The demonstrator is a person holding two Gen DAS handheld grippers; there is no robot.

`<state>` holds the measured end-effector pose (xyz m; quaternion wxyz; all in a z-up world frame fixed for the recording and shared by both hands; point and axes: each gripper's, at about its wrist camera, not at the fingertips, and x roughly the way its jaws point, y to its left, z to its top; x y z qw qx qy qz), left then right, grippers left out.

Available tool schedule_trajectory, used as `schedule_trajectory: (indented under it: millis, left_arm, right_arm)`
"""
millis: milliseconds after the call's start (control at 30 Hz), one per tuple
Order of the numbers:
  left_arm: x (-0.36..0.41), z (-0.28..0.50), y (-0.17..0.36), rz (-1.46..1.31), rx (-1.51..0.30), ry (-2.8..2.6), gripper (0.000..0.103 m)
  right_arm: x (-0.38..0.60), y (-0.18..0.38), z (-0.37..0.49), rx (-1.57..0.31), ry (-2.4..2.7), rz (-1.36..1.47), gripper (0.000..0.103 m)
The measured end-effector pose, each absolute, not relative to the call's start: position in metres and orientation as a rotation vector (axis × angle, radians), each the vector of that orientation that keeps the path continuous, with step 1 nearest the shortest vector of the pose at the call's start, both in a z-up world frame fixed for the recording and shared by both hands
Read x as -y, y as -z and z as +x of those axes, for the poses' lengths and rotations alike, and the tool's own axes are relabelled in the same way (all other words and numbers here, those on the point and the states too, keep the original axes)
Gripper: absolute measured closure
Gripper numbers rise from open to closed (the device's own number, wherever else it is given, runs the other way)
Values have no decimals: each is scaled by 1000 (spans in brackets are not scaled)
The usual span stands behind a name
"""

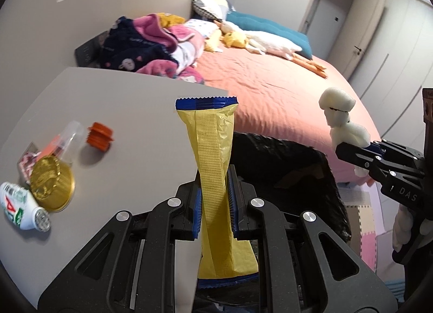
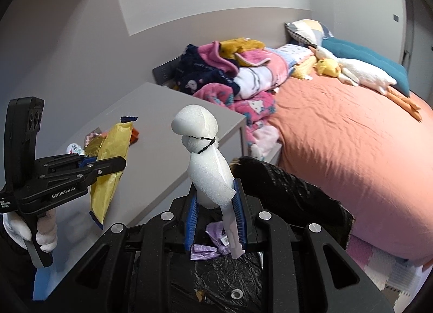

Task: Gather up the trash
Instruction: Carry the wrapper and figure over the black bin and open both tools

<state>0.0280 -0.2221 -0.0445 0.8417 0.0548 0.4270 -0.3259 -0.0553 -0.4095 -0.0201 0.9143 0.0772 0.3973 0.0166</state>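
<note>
The left gripper [image 1: 214, 206] is clamping a yellow wrapper [image 1: 215, 156] with blue serrated ends between its blue pads, the wrapper standing upright and twisted, its top edge pointing toward twelve o'clock in the left wrist view; the right gripper [image 2: 215, 211] is pinching a white foam piece [image 2: 201, 148], which is rising toward twelve o'clock with a thin black band around its neck; the same foam is showing at three o'clock in the left view, above the rim of the black trash bag [image 1: 284, 167]; the bag is gaping open just beside the grey table [image 1: 121, 102], at five o'clock from the wrapper, and a crumpled purple wrapper [image 2: 209, 242] is lying inside it; on the table, at nine o'clock, a gold coin-shaped disc [image 1: 51, 183], an orange cap [image 1: 98, 137], a clear plastic cup [image 1: 69, 134] and a white bottle [image 1: 23, 210] are sitting close together; the bed [image 1: 284, 88] with its salmon sheet is spreading beyond the bag.
</note>
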Motion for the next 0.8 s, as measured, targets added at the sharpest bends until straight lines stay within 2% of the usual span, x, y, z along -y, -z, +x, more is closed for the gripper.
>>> schedule_trajectory:
  millis: [233,267,300,333,367,433,800]
  left_arm:
    - [243,21,45,126,-925,793,87]
    - [246,20,46,120,-940,822,82]
    - [249,19,47,117,-952,840,75]
    - [253,18,48,114,-969,866,40]
    - [256,17,49,117,-975,876,13]
    - [262,9,46,127,-954,916,11]
    - [273,-4,42,149,-934,998,10]
  right_arm:
    - [427,15,-69,-796,1,196,76]
    - [430,13,-72,-786,3,207,75]
    - [434,10,-76,-767,6,224,69]
    - [436,8,-77,-753,10,232,63]
    - [439,5,-80,-735,19,239,59]
    - [444,0,-85,-710,47,243,44]
    - [452,-3,-91,-691,72,246,42]
